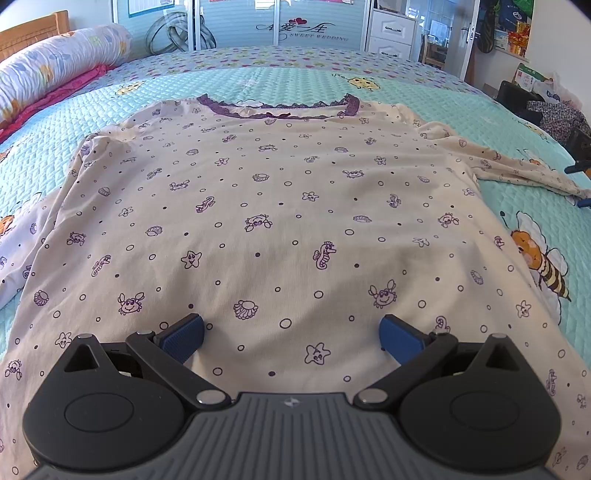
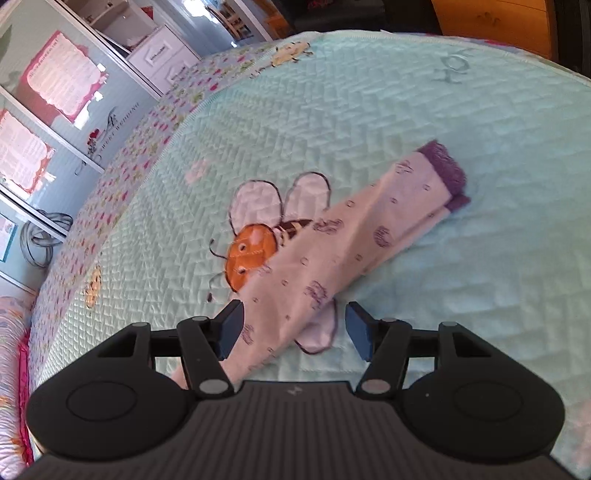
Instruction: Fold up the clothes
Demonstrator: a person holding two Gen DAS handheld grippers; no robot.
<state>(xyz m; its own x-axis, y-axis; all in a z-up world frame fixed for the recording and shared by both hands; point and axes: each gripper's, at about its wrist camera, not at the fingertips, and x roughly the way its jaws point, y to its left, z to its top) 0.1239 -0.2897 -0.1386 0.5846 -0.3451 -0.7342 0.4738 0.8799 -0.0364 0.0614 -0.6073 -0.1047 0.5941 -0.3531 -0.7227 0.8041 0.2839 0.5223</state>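
A cream pyjama top (image 1: 280, 206) with purple sea-creature prints and a purple lace neckline (image 1: 277, 110) lies spread flat, front up, on the bed. My left gripper (image 1: 291, 328) hovers over its lower part, open, with nothing between the blue pads (image 1: 183, 334). The top's right sleeve (image 2: 332, 251) stretches out across the quilt and ends in a purple cuff (image 2: 445, 170). My right gripper (image 2: 295, 317) stands open over the sleeve's near part. The cloth runs between its fingers close to the left pad (image 2: 231, 326), and neither pad presses on it.
The bed carries a mint quilt (image 1: 461, 107) with embroidered bees (image 2: 255, 251). A rolled floral duvet (image 1: 55, 62) lies at the far left. Wardrobe doors (image 1: 236, 22) stand behind the bed, and bags and clutter (image 1: 554, 110) sit past its right edge.
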